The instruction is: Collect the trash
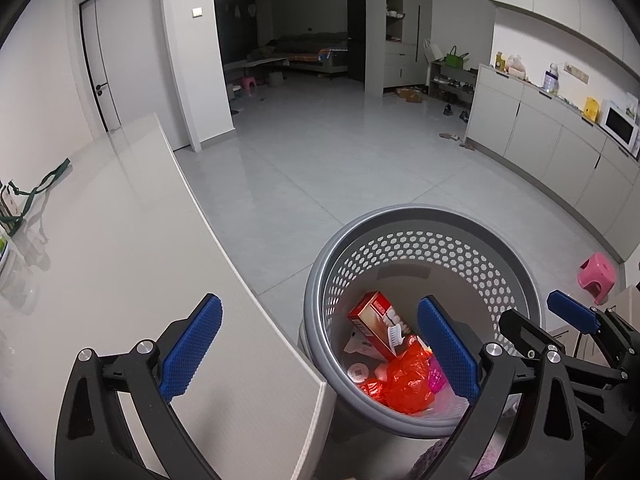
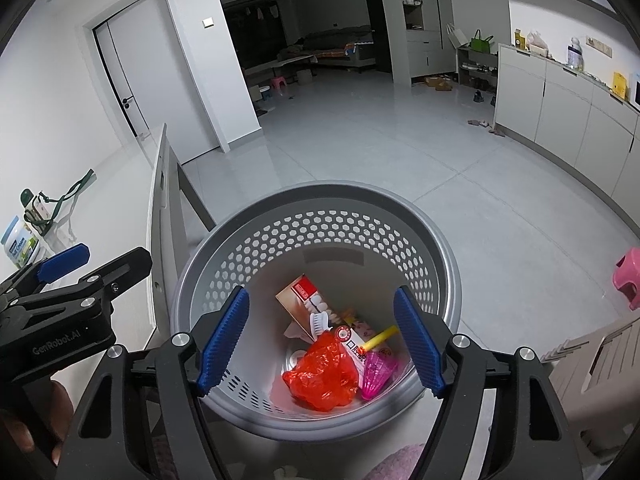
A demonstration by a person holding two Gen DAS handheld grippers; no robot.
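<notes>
— What is the bin (image 2: 256,248) made of?
— Grey plastic, smooth and faintly shiny, its wall punched with hexagonal holes.
— And what lies inside?
— A crinkled red plastic bag (image 2: 322,376), glossy; a printed cardboard box (image 2: 298,300); a translucent pink plastic piece (image 2: 378,372).
— The gripper pads (image 2: 224,340)?
— Blue, with a rough knurled texture, on matt black plastic arms with bright metal bolts.
— The floor (image 1: 340,152)?
— Pale polished tiles, reflective.
— The tabletop (image 1: 120,216)?
— Smooth, light, slight sheen.

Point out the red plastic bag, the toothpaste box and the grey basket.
red plastic bag (image 2: 322,376): right wrist view, middle of the crumpled bag.
toothpaste box (image 2: 308,300): right wrist view, its upper printed face.
grey basket (image 2: 320,196): right wrist view, far part of the rim.
</notes>
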